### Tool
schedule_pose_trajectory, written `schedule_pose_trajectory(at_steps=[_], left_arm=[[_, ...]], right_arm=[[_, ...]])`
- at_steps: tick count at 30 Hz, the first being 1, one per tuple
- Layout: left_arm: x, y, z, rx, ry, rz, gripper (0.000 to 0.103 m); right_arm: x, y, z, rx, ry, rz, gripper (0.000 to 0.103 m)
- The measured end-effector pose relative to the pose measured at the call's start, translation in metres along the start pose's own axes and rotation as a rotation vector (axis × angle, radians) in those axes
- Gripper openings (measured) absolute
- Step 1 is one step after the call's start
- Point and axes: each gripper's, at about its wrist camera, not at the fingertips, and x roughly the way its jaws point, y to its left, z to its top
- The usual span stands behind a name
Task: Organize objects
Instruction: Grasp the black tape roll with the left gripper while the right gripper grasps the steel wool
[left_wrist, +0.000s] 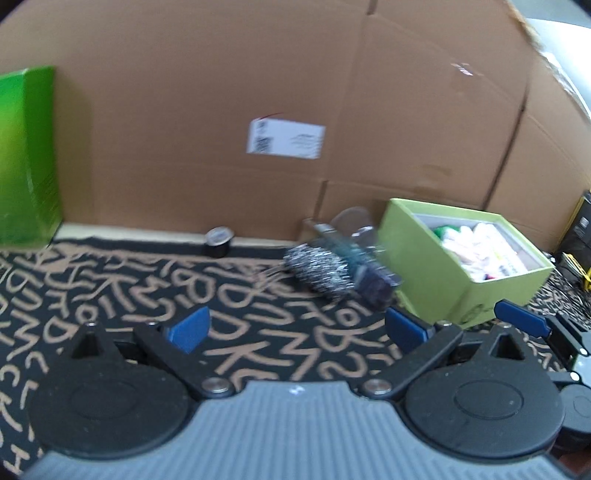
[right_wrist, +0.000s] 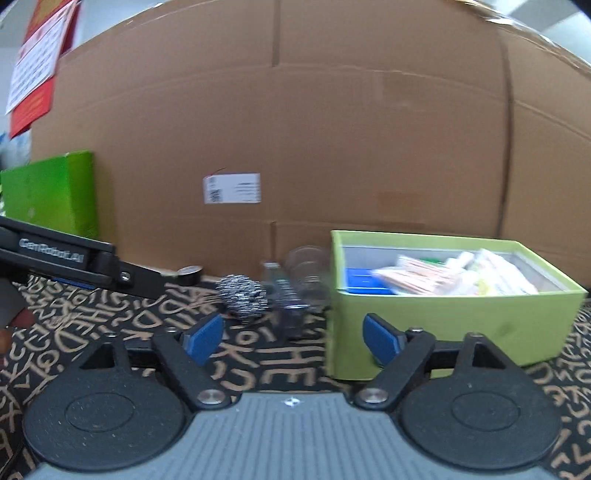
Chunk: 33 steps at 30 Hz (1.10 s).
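On the black cloth with tan letters lies a steel wool scrubber (left_wrist: 317, 269) (right_wrist: 242, 293). A clear bottle with a dark end (left_wrist: 369, 280) (right_wrist: 288, 306) lies against it, and a clear cup (left_wrist: 354, 221) (right_wrist: 308, 269) stands behind. To their right sits a light green box (left_wrist: 443, 295) (right_wrist: 443, 325) full of packets. My left gripper (left_wrist: 297, 328) is open and empty, short of the scrubber. My right gripper (right_wrist: 291, 338) is open too, with nothing between its blue pads (right_wrist: 205, 338); the box's front left corner is close behind its right pad.
A tall cardboard wall (left_wrist: 258, 92) (right_wrist: 295, 129) closes the back. A green carton (left_wrist: 26, 155) (right_wrist: 51, 195) stands at the left. A small black roll (left_wrist: 218, 242) (right_wrist: 188, 275) lies by the wall. The left tool's black frame (right_wrist: 74, 258) crosses the right view's left side.
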Motion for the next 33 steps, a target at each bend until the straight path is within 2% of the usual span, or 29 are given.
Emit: schedule_pose_trajectory(at_steps=[4, 8, 10, 13, 18, 20, 21, 23, 28, 33], left_arm=[[0.005, 0.019, 0.004, -0.023, -0.004, 0.003, 0.103], [0.014, 0.031, 0.009, -0.014, -0.016, 0.022, 0.103], [0.017, 0.037, 0.011, -0.009, -0.019, 0.022, 0.103], [0.027, 0.045, 0.018, 0.002, -0.017, 0.040, 0.103], [0.051, 0.061, 0.034, 0.004, -0.021, 0.065, 0.102], [0.064, 0.064, 0.041, 0.003, -0.021, 0.075, 0.100], [0.072, 0.065, 0.044, 0.007, -0.019, 0.082, 0.098], [0.087, 0.065, 0.050, 0.014, -0.015, 0.092, 0.095], [0.123, 0.063, 0.058, 0.057, 0.003, 0.118, 0.084], [0.153, 0.062, 0.061, 0.070, 0.046, 0.143, 0.078]], right_arm=[[0.023, 0.019, 0.009, -0.034, 0.023, 0.042, 0.077], [0.048, 0.033, 0.017, -0.070, 0.028, 0.058, 0.076], [0.066, 0.039, 0.021, -0.093, 0.041, 0.057, 0.076], [0.094, 0.048, 0.023, -0.142, 0.062, 0.053, 0.069], [0.135, 0.056, 0.024, -0.179, 0.119, 0.045, 0.068], [0.147, 0.058, 0.024, -0.195, 0.142, 0.036, 0.063], [0.151, 0.058, 0.024, -0.202, 0.155, 0.030, 0.061], [0.154, 0.057, 0.024, -0.203, 0.166, -0.001, 0.044], [0.145, 0.048, 0.025, -0.149, 0.170, 0.019, 0.039], [0.141, 0.044, 0.024, -0.117, 0.172, 0.029, 0.038]])
